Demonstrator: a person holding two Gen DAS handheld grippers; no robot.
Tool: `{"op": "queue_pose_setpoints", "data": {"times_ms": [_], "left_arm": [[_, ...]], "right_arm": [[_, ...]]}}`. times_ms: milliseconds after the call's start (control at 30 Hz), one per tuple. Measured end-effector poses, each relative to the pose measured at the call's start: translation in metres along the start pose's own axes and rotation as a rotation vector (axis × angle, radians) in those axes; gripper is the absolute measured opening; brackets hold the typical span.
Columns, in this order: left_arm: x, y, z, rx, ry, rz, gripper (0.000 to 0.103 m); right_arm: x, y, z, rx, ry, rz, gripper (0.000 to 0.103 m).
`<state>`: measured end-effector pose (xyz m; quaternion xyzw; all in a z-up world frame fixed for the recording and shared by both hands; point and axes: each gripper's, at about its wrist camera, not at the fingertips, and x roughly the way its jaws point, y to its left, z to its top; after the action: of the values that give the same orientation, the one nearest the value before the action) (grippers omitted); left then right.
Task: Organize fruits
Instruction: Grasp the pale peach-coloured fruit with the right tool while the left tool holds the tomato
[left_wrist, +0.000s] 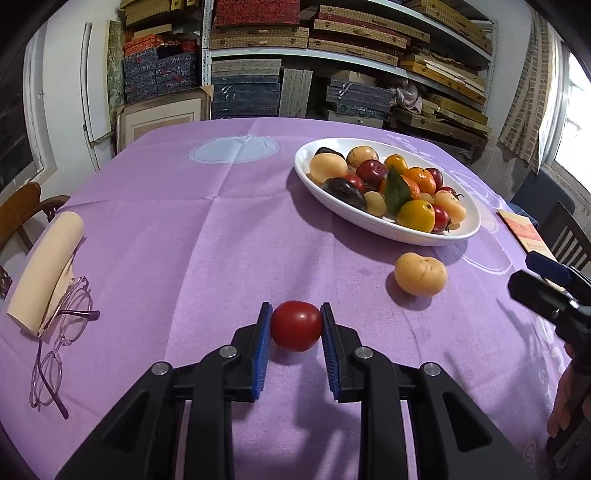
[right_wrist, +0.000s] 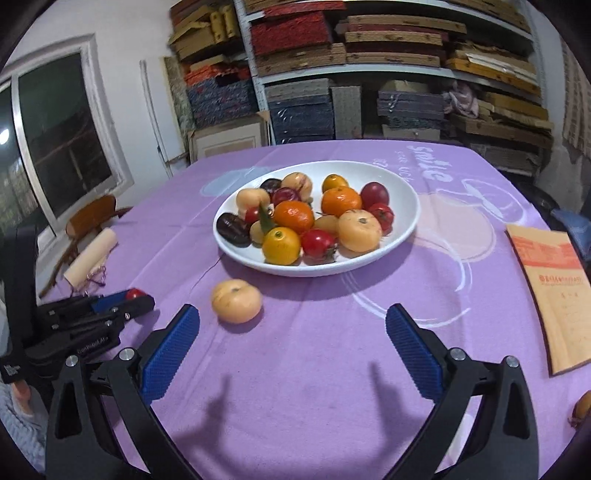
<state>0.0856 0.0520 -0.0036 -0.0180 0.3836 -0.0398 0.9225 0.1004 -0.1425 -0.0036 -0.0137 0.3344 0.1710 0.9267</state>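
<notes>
Progress: your white bowl (left_wrist: 388, 225) above centre already holds most fruits | Left gripper (left_wrist: 296, 325) at lower centre has its pads closed against a red tomato (left_wrist: 295, 325) low over the counter (left_wrist: 184, 240) | Right gripper (right_wrist: 291, 325) spread wide, empty | Left: that tomato and the pale peach (left_wrist: 420, 274) right of centre, near the bowl.

A home storeroom doubling as a dining spot: metal shelves (left_wrist: 354, 55) crammed with stacked fabric-covered boxes (right_wrist: 291, 33) stand behind the far edge of a purple-clothed counter (left_wrist: 184, 229), wooden chairs (left_wrist: 22, 210) alongside
</notes>
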Motion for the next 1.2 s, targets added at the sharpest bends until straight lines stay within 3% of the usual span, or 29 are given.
{"op": "queue_pose_setpoints", "data": {"times_ms": [200, 500, 567, 633, 700, 1200], "left_arm": [[-0.003, 0.005, 0.000, -0.018, -0.001, -0.015, 0.026], [-0.001, 0.002, -0.001, -0.013, 0.017, -0.026, 0.026], [0.002, 0.001, -0.001, -0.013, 0.028, -0.027, 0.026], [0.004, 0.002, -0.001, -0.014, 0.035, -0.031, 0.026], [0.005, 0.003, -0.001, -0.015, 0.039, -0.032, 0.026], [0.009, 0.006, -0.002, -0.025, 0.055, -0.039, 0.026]], "right_arm": [[0.037, 0.032, 0.006, -0.051, 0.111, -0.007, 0.099], [0.063, 0.037, 0.008, -0.050, 0.154, -0.014, 0.097], [0.069, 0.042, 0.008, -0.083, 0.166, -0.016, 0.090], [0.076, 0.046, 0.007, -0.096, 0.192, 0.001, 0.072], [0.081, 0.048, 0.007, -0.097, 0.212, 0.013, 0.068], [0.082, 0.042, 0.008, -0.067, 0.209, 0.039, 0.051]]}}
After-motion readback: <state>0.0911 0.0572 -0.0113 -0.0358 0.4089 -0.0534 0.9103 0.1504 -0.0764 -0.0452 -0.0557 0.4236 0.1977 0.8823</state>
